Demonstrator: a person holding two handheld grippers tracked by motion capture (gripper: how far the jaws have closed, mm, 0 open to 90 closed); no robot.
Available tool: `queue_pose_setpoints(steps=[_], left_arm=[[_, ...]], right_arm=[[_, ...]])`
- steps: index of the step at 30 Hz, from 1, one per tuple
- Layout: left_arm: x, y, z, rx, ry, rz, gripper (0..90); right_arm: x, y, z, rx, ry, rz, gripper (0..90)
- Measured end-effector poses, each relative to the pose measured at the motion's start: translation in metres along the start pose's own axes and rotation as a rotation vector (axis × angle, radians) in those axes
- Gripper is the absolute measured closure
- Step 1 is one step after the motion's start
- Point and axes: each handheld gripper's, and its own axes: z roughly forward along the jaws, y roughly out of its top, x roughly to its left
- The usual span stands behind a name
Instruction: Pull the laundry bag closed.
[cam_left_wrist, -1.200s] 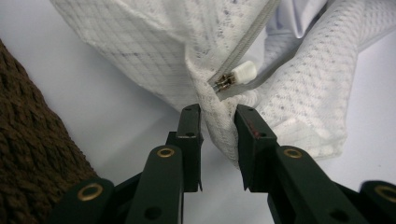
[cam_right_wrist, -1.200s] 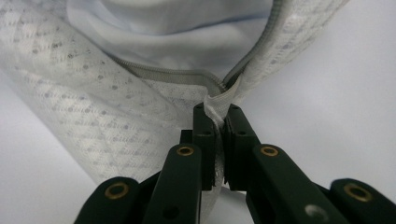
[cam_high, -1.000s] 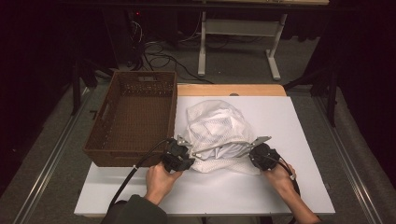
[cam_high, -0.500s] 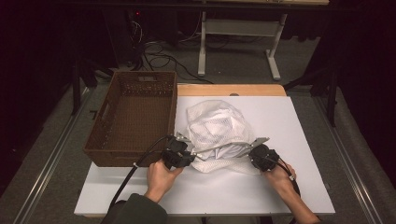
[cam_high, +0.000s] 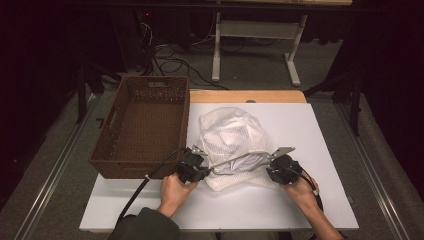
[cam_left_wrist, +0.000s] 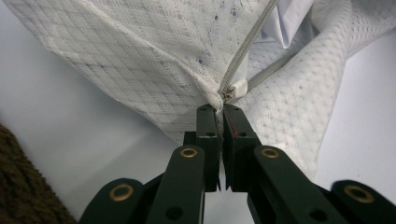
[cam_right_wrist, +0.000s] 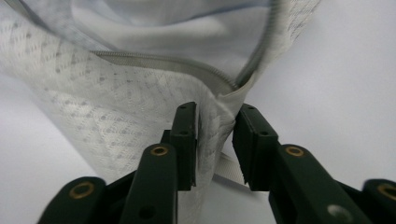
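Wicker basket (cam_high: 142, 125) waits at the left; beside it on the table (cam_high: 320, 150), the left gripper (cam_high: 197, 172) pinches the mesh laundry bag (cam_high: 232, 137) by its zipper end. The right gripper (cam_high: 274, 172), jaws partly apart around the bag's other corner, probably needs to clamp before lifting.

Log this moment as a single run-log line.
left gripper: shut on mesh bag beside zipper pull | right gripper: part-closed around bag's other corner | wicker basket: left

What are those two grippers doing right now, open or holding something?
Left gripper: shut on the white mesh bag, beside its zipper pull.
Right gripper: jaws part open around the bag's zipper end, fabric between them.
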Motion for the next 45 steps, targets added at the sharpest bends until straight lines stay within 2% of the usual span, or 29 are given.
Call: queue_pose_setpoints(steps=[2, 4, 9, 11, 13, 15, 17, 21, 23, 27, 30, 32, 38, 42, 45], left_arm=[[-0.001, 0.0, 0.002, -0.015, -0.015, -0.016, 85.8], [-0.003, 0.001, 0.004, -0.02, -0.018, -0.012, 85.9], [-0.005, 0.001, 0.009, -0.02, -0.023, -0.023, 86.2], [-0.005, 0.002, 0.009, -0.018, -0.021, -0.017, 86.3], [-0.006, 0.002, 0.01, -0.018, -0.019, -0.015, 86.3], [-0.008, 0.004, 0.012, -0.013, -0.012, -0.001, 86.4], [-0.011, 0.006, 0.013, -0.014, -0.012, 0.009, 86.5], [-0.016, 0.009, 0.016, -0.014, -0.02, 0.025, 86.6], [-0.018, 0.011, 0.021, -0.008, -0.025, 0.032, 86.6], [-0.02, 0.01, 0.022, 0.002, -0.038, 0.038, 86.7], [-0.021, 0.01, 0.02, 0.003, -0.05, 0.045, 86.6], [-0.023, 0.009, 0.019, 0.002, -0.051, 0.053, 86.6], [-0.024, 0.006, 0.01, -0.011, -0.062, 0.076, 86.5], [-0.021, 0.001, 0.012, 0.014, -0.057, 0.067, 86.3], [-0.019, 0.0, 0.012, 0.01, -0.05, 0.051, 86.3]], right_arm=[[0.0, 0.0, -0.004, -0.009, 0.016, 0.02, 64.2], [-0.001, -0.001, -0.008, -0.025, 0.029, 0.032, 64.3], [-0.005, -0.002, -0.024, -0.09, 0.015, 0.055, 64.9], [-0.006, -0.002, -0.032, -0.136, -0.005, 0.07, 65.4], [-0.003, -0.001, -0.039, -0.18, -0.004, 0.052, 67.1], [0.004, 0.002, -0.041, -0.194, 0.016, 0.025, 68.3], [0.013, 0.007, -0.039, -0.182, 0.053, 0.001, 70.1], [0.029, 0.017, -0.028, -0.152, 0.157, -0.057, 71.9], [0.035, 0.02, -0.025, -0.159, 0.21, -0.078, 72.1], [0.045, 0.027, -0.017, -0.143, 0.28, -0.116, 72.1], [0.054, 0.033, -0.008, -0.12, 0.305, -0.127, 71.7], [0.06, 0.036, -0.003, -0.112, 0.307, -0.151, 71.6], [0.072, 0.042, 0.006, -0.1, 0.331, -0.175, 70.5], [0.075, 0.044, 0.014, -0.086, 0.34, -0.186, 69.0], [0.078, 0.047, 0.017, -0.087, 0.341, -0.183, 68.3]])
